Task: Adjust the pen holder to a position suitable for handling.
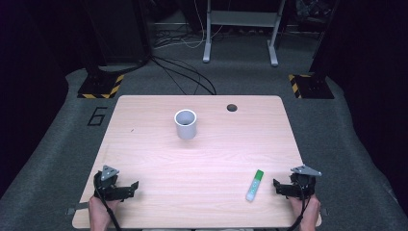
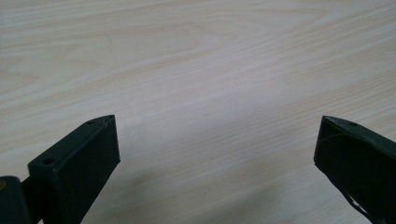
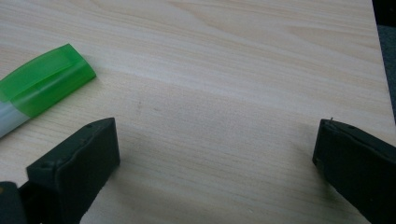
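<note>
- High view: a pale wooden counter (image 1: pixel 159 159) is seen from above, set on grey carpet, with dark surroundings toward the upper part of the frame.
- A white marker with a green cap (image 1: pixel 255 185) lies flat on the counter at the lower right of the frame, its cap pointing toward the upper right.
- The right tool (image 1: pixel 278 186) is held at the lower right edge of the counter, just beside the marker and to its right, without touching it; the jaws point toward the left of the frame.
- The left tool (image 1: pixel 133 187) is held at the lower left of the counter, well apart from the marker, its jaws pointing toward the right of the frame.
- A grey three-cornered plate is carried on top of each tool, and a hand is seen behind each at the bottom edge.
- A white cup (image 1: pixel 185 123) stands upright near the upper middle of the counter, its opening facing up, well apart from both tools.
- A small dark round hole (image 1: pixel 232 108) is seen in the counter to the upper right of the cup.
- Right gripper view: the jaws stand wide apart and released, with bare wood between them; the green cap (image 3: pixel 44 79) lies at the upper left, outside the left jaw and near it.
- Left gripper view: the jaws are likewise spread wide and released, with nothing but wood grain between them.
</note>
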Demonstrator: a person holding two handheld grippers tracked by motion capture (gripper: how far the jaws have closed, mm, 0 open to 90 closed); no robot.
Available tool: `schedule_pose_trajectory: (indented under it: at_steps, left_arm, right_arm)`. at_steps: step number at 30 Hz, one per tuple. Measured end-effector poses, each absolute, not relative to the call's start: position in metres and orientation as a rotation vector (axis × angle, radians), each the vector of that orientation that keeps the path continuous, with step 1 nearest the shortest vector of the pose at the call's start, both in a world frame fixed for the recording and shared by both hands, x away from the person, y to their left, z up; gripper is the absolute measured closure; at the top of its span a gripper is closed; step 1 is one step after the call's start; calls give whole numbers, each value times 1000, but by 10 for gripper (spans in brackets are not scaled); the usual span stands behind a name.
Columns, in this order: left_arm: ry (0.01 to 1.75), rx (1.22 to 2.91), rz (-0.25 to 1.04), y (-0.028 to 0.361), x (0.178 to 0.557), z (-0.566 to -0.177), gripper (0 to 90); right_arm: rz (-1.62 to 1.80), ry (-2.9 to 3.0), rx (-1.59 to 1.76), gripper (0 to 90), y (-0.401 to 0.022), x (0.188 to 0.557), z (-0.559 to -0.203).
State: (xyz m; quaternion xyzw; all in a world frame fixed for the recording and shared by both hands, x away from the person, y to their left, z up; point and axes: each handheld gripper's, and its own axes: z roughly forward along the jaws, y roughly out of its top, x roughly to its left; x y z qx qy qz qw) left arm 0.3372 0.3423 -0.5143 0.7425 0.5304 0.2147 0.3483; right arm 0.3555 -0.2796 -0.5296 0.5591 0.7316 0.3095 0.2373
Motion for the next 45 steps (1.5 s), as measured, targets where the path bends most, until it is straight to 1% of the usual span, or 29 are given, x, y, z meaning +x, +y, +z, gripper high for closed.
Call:
schedule_pose_trajectory:
  at_steps: [3,14,20,23,28,34,45]
  left_arm:
    - [1354,1925,562,339,342,-511,4]
    - [1268,1937,489,319,367,-486,5]
    - [1222,1933,495,304,387,-469,10]
    - [1210,1920,491,298,396,-468,10]
    - [1191,1922,438,288,414,-460,8]
    - [1159,1906,436,279,429,-453,3]
    - [1115,1923,394,265,455,-443,2]
  right_arm:
    - [848,2005,1531,1,-280,355,-530]
    - [848,2005,1533,0,-280,355,-530]
    - [848,2005,1532,1,-280,355,-530]
    - [848,2006,1533,1,-280,355,-530]
    - [851,2005,1532,1,-280,356,-530]
    - [851,2006,1531,1,-280,356,-530]
    - [851,2006,1531,1,-280,356,-530]
